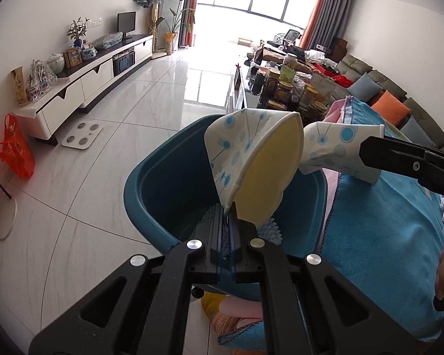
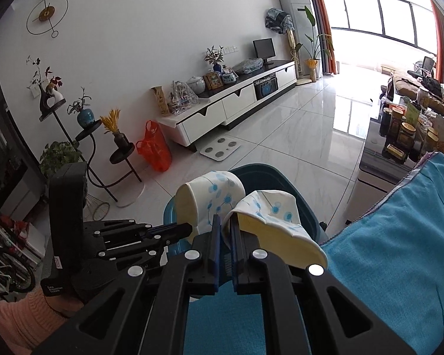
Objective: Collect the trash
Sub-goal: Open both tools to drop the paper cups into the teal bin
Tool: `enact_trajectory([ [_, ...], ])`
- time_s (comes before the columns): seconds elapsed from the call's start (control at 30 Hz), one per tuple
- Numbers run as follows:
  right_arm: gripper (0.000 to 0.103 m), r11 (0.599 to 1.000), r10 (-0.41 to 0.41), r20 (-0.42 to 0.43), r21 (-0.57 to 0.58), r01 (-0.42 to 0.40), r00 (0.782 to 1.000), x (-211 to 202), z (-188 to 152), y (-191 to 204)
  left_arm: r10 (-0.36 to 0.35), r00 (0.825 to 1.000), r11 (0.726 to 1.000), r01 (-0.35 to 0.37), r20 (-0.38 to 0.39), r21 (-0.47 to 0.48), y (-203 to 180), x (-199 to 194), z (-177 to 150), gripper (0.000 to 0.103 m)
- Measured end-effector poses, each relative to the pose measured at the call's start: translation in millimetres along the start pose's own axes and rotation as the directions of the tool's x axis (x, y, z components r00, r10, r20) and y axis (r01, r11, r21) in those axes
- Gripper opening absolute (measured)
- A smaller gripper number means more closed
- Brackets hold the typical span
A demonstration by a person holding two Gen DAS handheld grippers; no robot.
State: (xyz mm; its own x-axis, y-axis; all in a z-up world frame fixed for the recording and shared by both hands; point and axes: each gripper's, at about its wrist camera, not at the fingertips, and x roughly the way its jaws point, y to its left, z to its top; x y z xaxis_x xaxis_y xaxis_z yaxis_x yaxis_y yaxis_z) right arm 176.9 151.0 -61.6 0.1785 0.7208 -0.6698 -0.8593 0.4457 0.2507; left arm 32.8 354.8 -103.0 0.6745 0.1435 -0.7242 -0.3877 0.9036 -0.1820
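Note:
Two white paper cups with blue dots and yellow insides hang over a teal bin [image 1: 162, 192] [image 2: 260, 174] on the floor. My left gripper [image 1: 229, 207] [image 2: 189, 227] is shut on the rim of the first paper cup [image 1: 251, 153] [image 2: 210, 189], which is tilted over the bin's mouth. My right gripper [image 2: 226, 220] [image 1: 362, 151] is shut on the rim of the second, crumpled paper cup [image 2: 269, 210] [image 1: 334, 148], just right of the first. The cups sit close together, almost touching.
A blue cloth [image 1: 384, 213] [image 2: 399, 236] covers the surface right of the bin. A low table with jars [image 1: 287, 88] and a sofa [image 1: 399, 100] lie beyond. A red plastic bag [image 2: 154, 151], a floor scale [image 2: 220, 148], a TV cabinet [image 2: 236, 103] and plant stands [image 2: 118, 153] are on the left.

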Motion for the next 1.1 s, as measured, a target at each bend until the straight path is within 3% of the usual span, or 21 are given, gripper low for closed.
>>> enact_trajectory([
  [0.33,0.005,1.000,-0.001,-0.064,-0.001,0.001,0.998,31.5,8.8,4.0,0.012,0.999,1.000,-0.012,-0.043,-0.013,2.1,35.6,-0.1,0.004],
  [0.53,0.017,0.999,0.000,-0.107,0.052,0.005,0.994,43.9,7.1,-4.7,0.003,0.998,1.000,-0.004,-0.060,-0.023,-2.7,52.0,4.3,0.007],
  [0.7,0.017,0.997,0.004,-0.101,0.078,0.004,0.995,38.7,4.9,-8.8,0.002,0.998,0.999,-0.004,-0.062,-0.045,-3.1,55.3,1.9,0.008],
  [0.9,0.017,0.996,0.018,-0.043,0.091,-0.014,0.999,10.7,1.2,-10.5,0.007,1.000,1.000,-0.006,0.010,-0.023,-9.0,26.8,-0.9,0.016],
  [1.0,0.018,0.996,0.009,-0.002,0.086,-0.009,1.000,-13.1,-5.0,-12.0,-0.001,0.998,1.000,0.000,0.067,0.005,-17.4,2.1,-1.1,0.026],
  [1.1,0.028,0.997,-0.013,0.047,0.078,0.010,0.999,-42.7,-13.7,-12.4,-0.029,0.991,0.999,0.023,0.128,0.049,-34.7,-24.2,-0.5,0.035],
])
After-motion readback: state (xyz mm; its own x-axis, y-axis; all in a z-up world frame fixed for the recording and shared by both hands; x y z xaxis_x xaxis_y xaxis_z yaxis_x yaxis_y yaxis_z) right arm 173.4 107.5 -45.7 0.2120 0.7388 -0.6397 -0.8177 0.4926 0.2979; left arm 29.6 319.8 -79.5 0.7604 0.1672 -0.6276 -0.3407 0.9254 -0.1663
